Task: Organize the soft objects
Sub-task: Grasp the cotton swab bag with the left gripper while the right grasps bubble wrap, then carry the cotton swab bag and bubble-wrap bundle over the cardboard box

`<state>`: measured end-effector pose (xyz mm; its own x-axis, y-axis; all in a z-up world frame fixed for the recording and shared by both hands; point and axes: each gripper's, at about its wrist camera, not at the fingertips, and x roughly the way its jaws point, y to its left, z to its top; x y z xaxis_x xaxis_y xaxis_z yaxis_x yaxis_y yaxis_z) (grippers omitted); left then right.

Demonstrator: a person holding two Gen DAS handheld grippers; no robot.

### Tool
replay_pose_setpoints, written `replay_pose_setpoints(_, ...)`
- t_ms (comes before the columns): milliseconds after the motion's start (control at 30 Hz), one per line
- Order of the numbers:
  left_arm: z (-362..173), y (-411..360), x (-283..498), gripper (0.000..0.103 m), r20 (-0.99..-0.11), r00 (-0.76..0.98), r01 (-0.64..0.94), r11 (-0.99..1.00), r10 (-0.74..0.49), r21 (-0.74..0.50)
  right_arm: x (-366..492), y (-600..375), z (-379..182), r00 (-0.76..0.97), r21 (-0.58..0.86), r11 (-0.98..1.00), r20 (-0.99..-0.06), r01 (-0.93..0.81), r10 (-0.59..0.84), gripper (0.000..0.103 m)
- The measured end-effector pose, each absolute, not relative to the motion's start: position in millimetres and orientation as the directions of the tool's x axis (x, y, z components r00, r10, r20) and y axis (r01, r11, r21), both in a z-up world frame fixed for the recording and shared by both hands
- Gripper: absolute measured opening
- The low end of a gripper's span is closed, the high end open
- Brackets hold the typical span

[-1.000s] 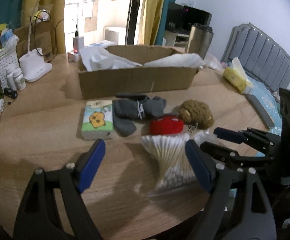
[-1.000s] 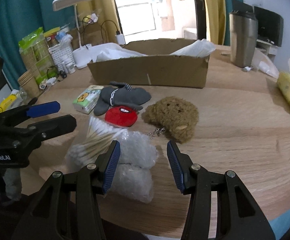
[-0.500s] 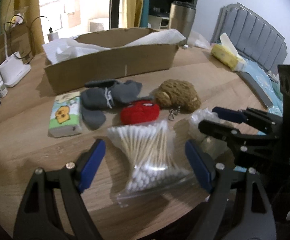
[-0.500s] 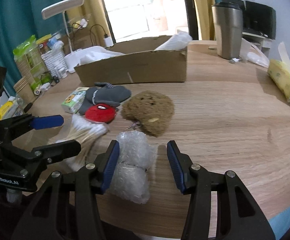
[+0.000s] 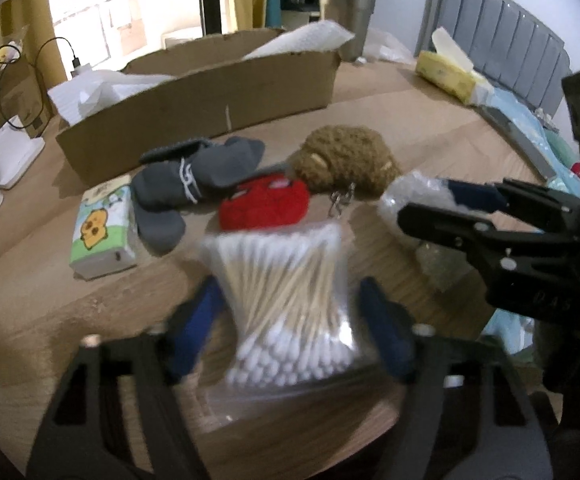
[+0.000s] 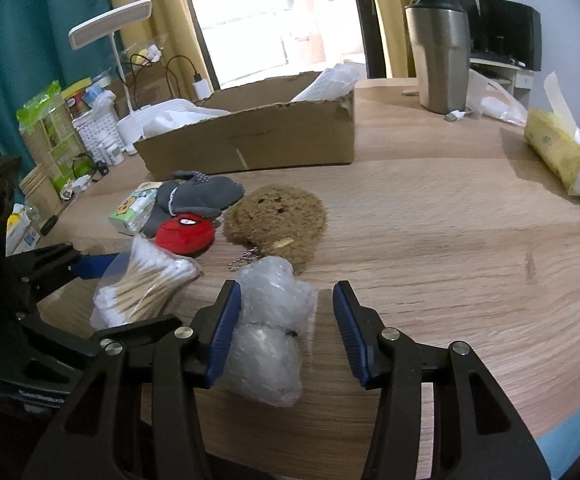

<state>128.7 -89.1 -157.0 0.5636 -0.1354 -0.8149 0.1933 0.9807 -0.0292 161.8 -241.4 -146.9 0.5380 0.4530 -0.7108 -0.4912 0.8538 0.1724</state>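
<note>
A big round wooden table (image 6: 430, 216) fills both views, and its near edge is cut off at the bottom. A long cardboard box (image 6: 258, 136) sits toward the far side. White paper (image 5: 102, 88) pokes out of the box, but the rest of its inside is hidden by the front wall.

In front of the box lie the soft things, close together. A brown fuzzy plush toy (image 6: 278, 222) has a small metal chain (image 6: 244, 258) at its near edge. A red spider-face plush (image 6: 186, 232) touches it on one side. A grey pair of socks (image 6: 198, 198) lies just behind the red one, partly covered by it. A small tissue pack with a cartoon animal (image 5: 104, 228) sits beside the socks.

The left gripper (image 5: 292, 332) looks blurry in its own view. Its blue fingers stand wide apart on each side of a clear bag of cotton swabs (image 5: 290, 308), and whether they touch the bag is too blurred to tell. Nothing is squeezed.

The right gripper (image 6: 286, 334) is also wide open. A crumpled wad of bubble wrap (image 6: 270, 324) lies on the table between its fingers. The wad is right against the left finger (image 6: 224, 330) and apart from the other one. The wad's near end is partly hidden behind that finger.
</note>
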Motion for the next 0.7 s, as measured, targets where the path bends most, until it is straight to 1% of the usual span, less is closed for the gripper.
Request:
replay_pose_setpoints(67,-155.7,-88.8,127.9,0.058,-0.813,0.566,0.2,0.979,-0.137,-0.025,160.7,-236.7,-147.5,0.534,0.168,0.852,-0.714,-0.496,0.452,0.051)
replay_pose_setpoints(167,-155.6,-87.0,126.2,0.058,-0.81,0.567,0.206,0.978,-0.146,-0.032,160.1,-231.7,-147.9,0.527,0.163,0.848,-0.72,-0.504,0.451,0.05)
replay_pose_setpoints(200,-156.2,-86.6,125.8,0.057,-0.809,0.568,0.21,0.977,-0.151,-0.035,159.8,-230.0,-148.0,0.525,0.158,0.847,-0.723,-0.507,0.449,0.047)
replay_pose_setpoints(233,-155.4,-85.9,125.0,0.054,-0.807,0.569,0.213,0.976,-0.158,-0.04,159.2,-228.1,-147.9,0.522,0.155,0.845,-0.725,-0.512,0.45,0.04)
replay_pose_setpoints(267,-154.6,-85.8,123.9,0.051,-0.804,0.572,0.217,0.975,-0.164,-0.044,158.2,-226.3,-147.6,0.516,0.156,0.839,-0.726,-0.521,0.455,0.037)
replay_pose_setpoints(333,-152.8,-86.4,123.0,0.047,-0.798,0.577,0.224,0.973,-0.172,-0.048,156.5,-221.6,-146.0,0.514,0.145,0.834,-0.728,-0.532,0.454,0.034)
replay_pose_setpoints(500,-144.2,-83.3,116.8,0.046,-0.775,0.605,0.236,0.971,-0.184,-0.046,154.8,-215.8,-141.8,0.519,0.122,0.833,-0.731,-0.539,0.442,0.033)
replay_pose_setpoints(700,-129.1,-79.5,110.4,0.045,-0.745,0.633,0.24,0.968,-0.211,-0.071,153.7,-213.9,-125.5,0.553,0.091,0.84,-0.714,-0.534,0.429,0.033)
